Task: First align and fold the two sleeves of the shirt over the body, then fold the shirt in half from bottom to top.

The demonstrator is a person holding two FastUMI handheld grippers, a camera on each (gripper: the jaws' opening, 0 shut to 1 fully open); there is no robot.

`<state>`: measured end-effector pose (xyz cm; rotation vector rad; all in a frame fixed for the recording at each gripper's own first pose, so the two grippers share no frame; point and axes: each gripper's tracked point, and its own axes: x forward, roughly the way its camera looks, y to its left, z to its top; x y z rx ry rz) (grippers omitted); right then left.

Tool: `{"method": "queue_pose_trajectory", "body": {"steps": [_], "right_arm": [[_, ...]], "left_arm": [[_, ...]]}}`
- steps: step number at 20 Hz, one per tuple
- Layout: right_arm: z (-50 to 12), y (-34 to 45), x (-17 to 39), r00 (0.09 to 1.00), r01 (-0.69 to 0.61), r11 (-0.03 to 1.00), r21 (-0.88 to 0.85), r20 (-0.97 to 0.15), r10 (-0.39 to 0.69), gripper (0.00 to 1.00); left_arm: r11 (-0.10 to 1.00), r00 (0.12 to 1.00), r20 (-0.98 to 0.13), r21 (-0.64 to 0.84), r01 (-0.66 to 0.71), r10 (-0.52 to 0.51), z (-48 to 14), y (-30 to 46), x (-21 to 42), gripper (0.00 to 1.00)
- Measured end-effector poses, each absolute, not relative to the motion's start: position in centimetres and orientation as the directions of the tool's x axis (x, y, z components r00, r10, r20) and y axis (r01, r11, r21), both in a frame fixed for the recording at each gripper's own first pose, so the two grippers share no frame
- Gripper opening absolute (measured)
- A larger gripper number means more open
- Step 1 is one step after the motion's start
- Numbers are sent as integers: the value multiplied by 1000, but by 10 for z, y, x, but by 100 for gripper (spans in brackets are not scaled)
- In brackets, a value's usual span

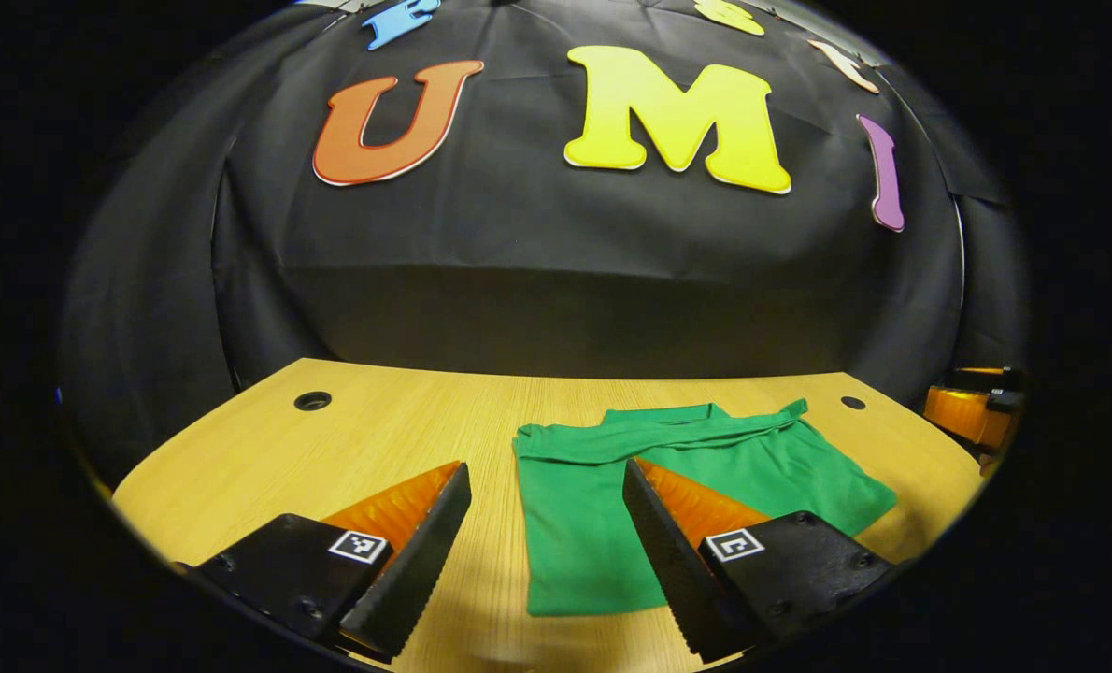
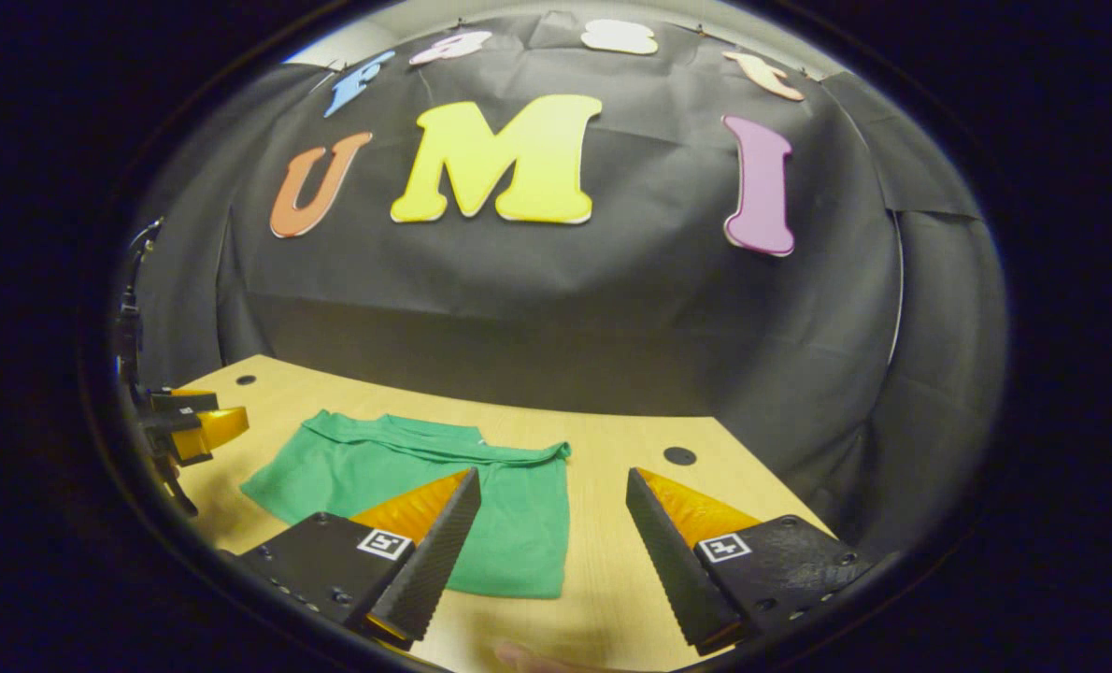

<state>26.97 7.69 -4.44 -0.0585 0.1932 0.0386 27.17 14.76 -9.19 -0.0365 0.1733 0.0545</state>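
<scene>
Tabletop [image 1: 350, 439] shirt [image 1: 575, 523] beyond open jaws

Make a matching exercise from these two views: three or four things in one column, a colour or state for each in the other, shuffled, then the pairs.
Things:
1. shirt
2. table
3. left gripper
4. cable hole

States:
A. light wood, bearing the garment
B. open, holding nothing
C. green, sleeves folded across the body
D. round and dark, near the far corner

Pairs: 1-C, 2-A, 3-B, 4-D

One green shirt [image 1: 612, 523] lies on one wooden table [image 1: 350, 439] with three round holes, between two tongs.
</scene>
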Motion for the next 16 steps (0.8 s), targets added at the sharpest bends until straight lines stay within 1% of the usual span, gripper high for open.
{"method": "queue_pose_trajectory", "body": {"steps": [1, 3, 5, 7, 9, 12, 13, 14, 16], "right_arm": [[-36, 76, 254, 984, -49, 998, -45, -172, 40, 96], [-28, 69, 220, 987, -48, 998, -38, -153, 42, 95], [-20, 62, 184, 990, -50, 998, -27, -134, 46, 95], [-13, 54, 148, 992, -49, 999, -20, -117, 47, 95], [-5, 43, 115, 996, -37, 999, -26, -82, 35, 96], [4, 30, 69, 999, -14, 998, -55, -32, 13, 95], [5, 27, 54, 1000, -7, 998, -58, -21, 6, 95], [7, 25, 41, 1000, -4, 999, -52, -14, 3, 96], [8, 24, 19, 1000, -6, 1000, -30, -20, 5, 95]], "left_arm": [[998, 985, -162, -21, -60, 56, -86, 146, 258, 100], [998, 989, -132, -5, -67, 66, -73, 139, 224, 100], [999, 993, -108, 14, -49, 50, -58, 127, 188, 100], [997, 995, -74, 33, -64, 67, -41, 122, 152, 100], [997, 996, -49, 35, -68, 70, -29, 112, 118, 100], [996, 996, -42, 48, -72, 74, -17, 95, 71, 100], [996, 997, -22, 50, -70, 71, -11, 89, 58, 100], [997, 998, -4, 50, -57, 58, -4, 86, 47, 100], [998, 999, 11, 34, -46, 46, 2, 80, 25, 100]]}}
